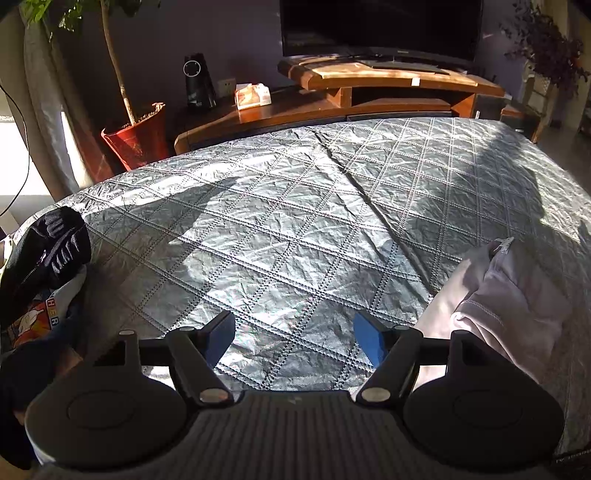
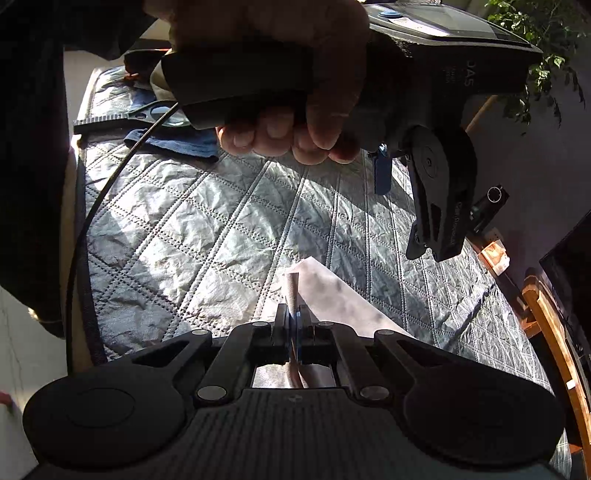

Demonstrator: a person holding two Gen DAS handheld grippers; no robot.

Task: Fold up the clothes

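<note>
One pale garment [image 2: 328, 291] hangs creased, pinched in the right gripper's [image 2: 294, 323] jaws; left gripper's [image 1: 294, 334] jaws gape wide.

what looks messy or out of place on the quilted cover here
A dark heap of unfolded clothes is bunched at the quilted cover's left edge. The pale garment hangs crumpled, pinched in the right hand-held gripper. Nothing looks spilled or damaged.

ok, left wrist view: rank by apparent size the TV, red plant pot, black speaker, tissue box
1. Black flat-screen TV, top cut off by the frame
2. Red tapered plant pot
3. Black cylindrical speaker
4. Orange-and-white tissue box
All sit far back at slightly different depths, so only apparent size.
</note>
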